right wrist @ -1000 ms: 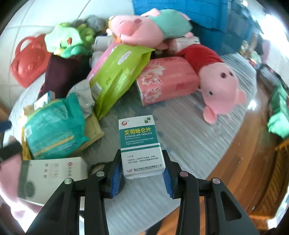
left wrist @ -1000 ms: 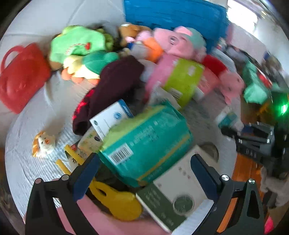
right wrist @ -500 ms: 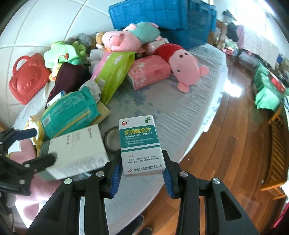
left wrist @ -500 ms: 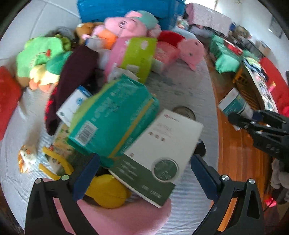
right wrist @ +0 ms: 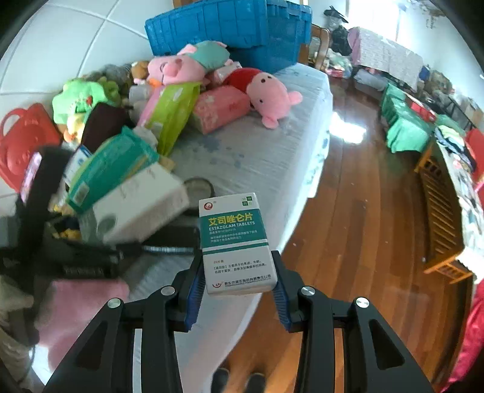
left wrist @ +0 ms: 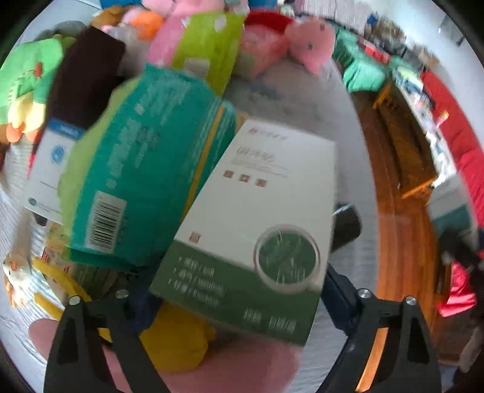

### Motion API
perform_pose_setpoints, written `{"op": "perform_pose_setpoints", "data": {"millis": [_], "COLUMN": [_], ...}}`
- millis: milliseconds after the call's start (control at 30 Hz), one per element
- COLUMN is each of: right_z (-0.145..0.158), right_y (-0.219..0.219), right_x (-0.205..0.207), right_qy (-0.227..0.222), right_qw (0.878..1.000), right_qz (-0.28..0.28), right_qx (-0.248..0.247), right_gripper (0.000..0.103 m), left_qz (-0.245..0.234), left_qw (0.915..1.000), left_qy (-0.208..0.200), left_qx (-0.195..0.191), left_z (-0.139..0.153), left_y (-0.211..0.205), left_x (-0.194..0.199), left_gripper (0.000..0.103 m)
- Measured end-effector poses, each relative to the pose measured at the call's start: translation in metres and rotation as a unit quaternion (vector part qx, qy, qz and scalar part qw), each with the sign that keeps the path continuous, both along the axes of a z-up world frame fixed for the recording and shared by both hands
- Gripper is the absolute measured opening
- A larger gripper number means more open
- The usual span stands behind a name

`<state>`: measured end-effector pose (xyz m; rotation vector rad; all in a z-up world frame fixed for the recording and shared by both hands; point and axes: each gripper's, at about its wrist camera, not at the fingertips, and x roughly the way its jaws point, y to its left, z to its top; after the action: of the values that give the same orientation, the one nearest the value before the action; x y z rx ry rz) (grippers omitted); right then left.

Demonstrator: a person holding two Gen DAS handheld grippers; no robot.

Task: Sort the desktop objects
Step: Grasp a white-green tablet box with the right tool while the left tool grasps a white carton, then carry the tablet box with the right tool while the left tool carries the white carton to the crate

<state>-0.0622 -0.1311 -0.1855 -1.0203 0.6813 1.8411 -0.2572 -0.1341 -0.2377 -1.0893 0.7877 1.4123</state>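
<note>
My right gripper (right wrist: 239,279) is shut on a white and teal Estazolam tablet box (right wrist: 234,241), held up past the table's near edge, above the wooden floor. My left gripper (left wrist: 236,297) is open, its fingers either side of a white and green box (left wrist: 254,229) that fills the left wrist view. I cannot tell if the pads touch it. The same box (right wrist: 133,208) shows in the right wrist view, beside the teal tissue pack (left wrist: 145,169). The left gripper (right wrist: 78,257) shows there as a dark blur.
The table (right wrist: 260,154) holds a pile: pink pig plush (right wrist: 269,93), pink tissue pack (right wrist: 220,108), lime green bag (right wrist: 172,112), dark maroon cloth (left wrist: 84,78), green plush (right wrist: 81,96), red bag (right wrist: 21,142). A blue crate (right wrist: 230,27) stands behind. Yellow toy (left wrist: 175,338) lies under the left gripper.
My left gripper has moved forward so the white and green box now lies between its fingers. My right gripper has drawn back from the table with the tablet box.
</note>
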Motion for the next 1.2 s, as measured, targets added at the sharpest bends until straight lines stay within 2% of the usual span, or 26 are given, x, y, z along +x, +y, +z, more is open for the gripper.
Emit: {"op": "perform_pose_setpoints", "data": {"millis": [133, 333, 533, 800, 1000, 1200], "right_z": [0.006, 0.014, 0.03, 0.066, 0.086, 0.111], "right_y": [-0.002, -0.003, -0.001, 0.016, 0.051, 0.088], "right_x": [0.0, -0.008, -0.018, -0.031, -0.042, -0.052], "right_qy": [-0.005, 0.004, 0.017, 0.058, 0.097, 0.111], "right_qw": [1.0, 1.0, 0.999, 0.993, 0.982, 0.966], "right_qz": [0.003, 0.019, 0.041, 0.083, 0.148, 0.223], "right_qx": [0.006, 0.013, 0.028, 0.053, 0.06, 0.072], "right_gripper": [0.04, 0.04, 0.039, 0.04, 0.04, 0.04], "left_qz": [0.015, 0.058, 0.088, 0.127, 0.189, 0.247], "left_qw": [0.9985, 0.9949, 0.9886, 0.9801, 0.9663, 0.9499], "left_qy": [-0.003, -0.004, 0.017, 0.05, 0.087, 0.103], "left_qx": [0.053, 0.083, 0.121, 0.144, 0.152, 0.161], "left_z": [0.032, 0.055, 0.091, 0.129, 0.154, 0.177], "left_y": [-0.025, -0.049, -0.06, -0.048, -0.03, -0.007], "left_x": [0.0, -0.006, -0.017, -0.02, -0.014, -0.007], "left_gripper": [0.086, 0.085, 0.083, 0.083, 0.083, 0.083]}}
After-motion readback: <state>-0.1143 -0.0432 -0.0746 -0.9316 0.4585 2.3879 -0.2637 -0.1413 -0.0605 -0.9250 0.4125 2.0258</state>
